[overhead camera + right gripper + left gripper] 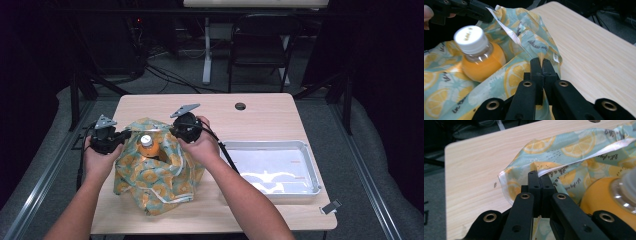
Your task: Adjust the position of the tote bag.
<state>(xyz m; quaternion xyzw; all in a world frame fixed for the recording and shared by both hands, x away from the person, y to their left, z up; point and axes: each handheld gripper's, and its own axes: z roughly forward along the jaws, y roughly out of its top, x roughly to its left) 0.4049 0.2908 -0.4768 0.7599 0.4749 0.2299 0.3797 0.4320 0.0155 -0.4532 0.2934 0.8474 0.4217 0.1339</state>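
Note:
A lemon-print cloth bag [157, 177] stands on the wooden table [260, 112] with an orange juice bottle [148, 148] upright inside its open mouth. My left gripper [126, 135] is shut on the bag's left rim; in the left gripper view its jaws [539, 178] pinch the white-edged fabric [564, 152] beside the bottle [599, 197]. My right gripper [174, 132] is shut on the bag's right rim; in the right gripper view the jaws [541, 62] clamp the cloth [534, 37] next to the white-capped bottle [477, 58].
A shallow metal tray [272, 167] lies on the table to the right of the bag. A small dark tag [331, 206] sits at the table's front right corner. A round hole [240, 106] marks the far tabletop; a chair [262, 42] stands beyond.

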